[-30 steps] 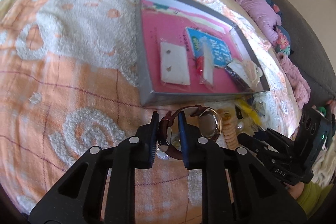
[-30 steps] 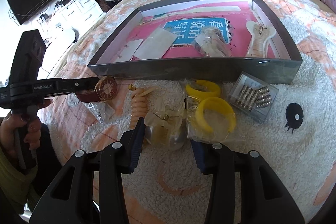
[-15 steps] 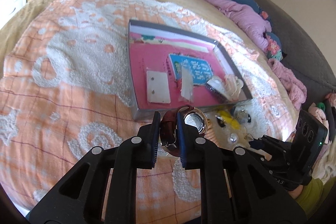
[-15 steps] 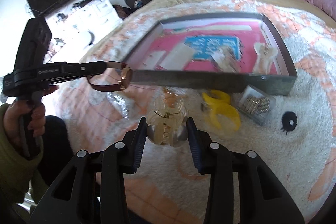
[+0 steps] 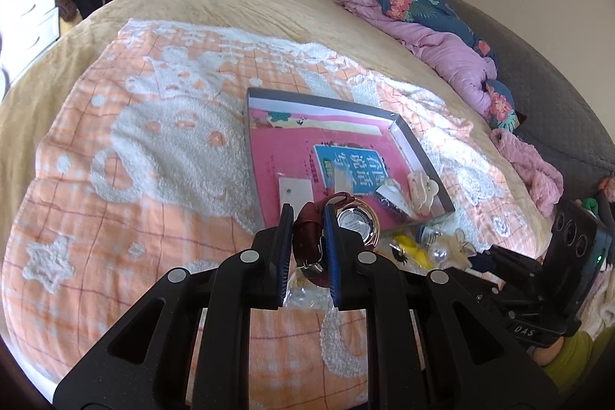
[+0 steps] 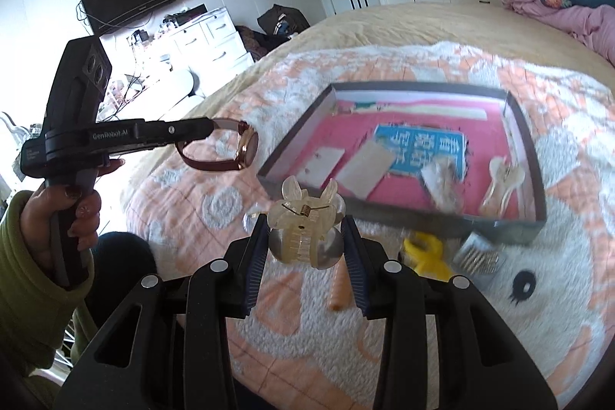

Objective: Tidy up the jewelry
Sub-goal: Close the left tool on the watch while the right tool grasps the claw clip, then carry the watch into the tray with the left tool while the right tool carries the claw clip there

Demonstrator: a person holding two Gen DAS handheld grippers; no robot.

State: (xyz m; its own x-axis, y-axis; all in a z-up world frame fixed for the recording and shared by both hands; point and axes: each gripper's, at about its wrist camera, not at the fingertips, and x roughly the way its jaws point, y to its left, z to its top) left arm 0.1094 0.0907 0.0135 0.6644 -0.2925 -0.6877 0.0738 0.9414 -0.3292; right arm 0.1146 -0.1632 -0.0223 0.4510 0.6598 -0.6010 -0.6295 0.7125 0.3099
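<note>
We see the right gripper clamped on a translucent hair claw clip, held in the air above the orange and white blanket. To the left, the left gripper pinches the strap of a brown-strapped watch. Beyond lies the grey tray; a yellow bangle sits beside it.

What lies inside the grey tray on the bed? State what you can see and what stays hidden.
Inside the tray: a pink book, two flat card packets, a clear bag and a cream hair clip. The book hides the tray's floor.
</note>
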